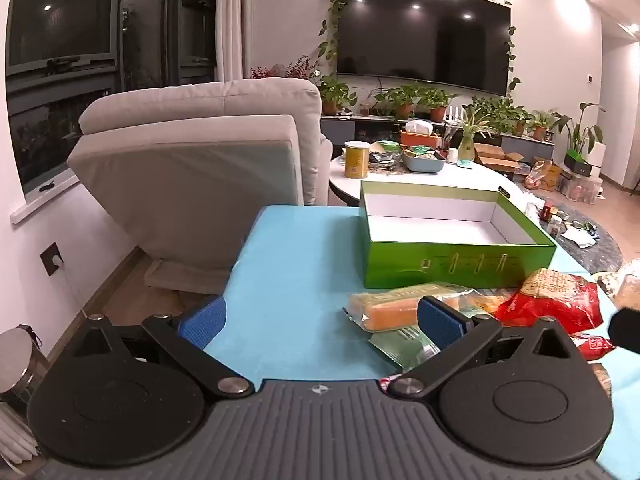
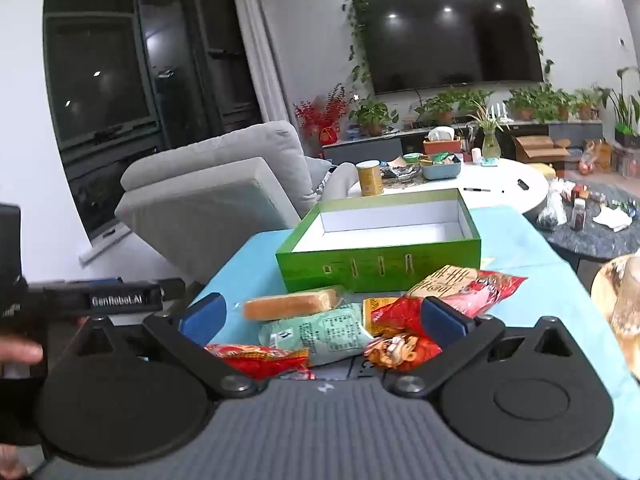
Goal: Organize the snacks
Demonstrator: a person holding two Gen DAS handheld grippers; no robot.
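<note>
Both claws, left (image 1: 322,320) and right (image 2: 322,318), gape wide, gripping nothing. Snack packets (image 2: 320,332) lie heaped at the table's (image 1: 296,264) near edge before a bare green box (image 2: 380,268).

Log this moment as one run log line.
left tool open | right tool open | green box empty | snacks on table
</note>
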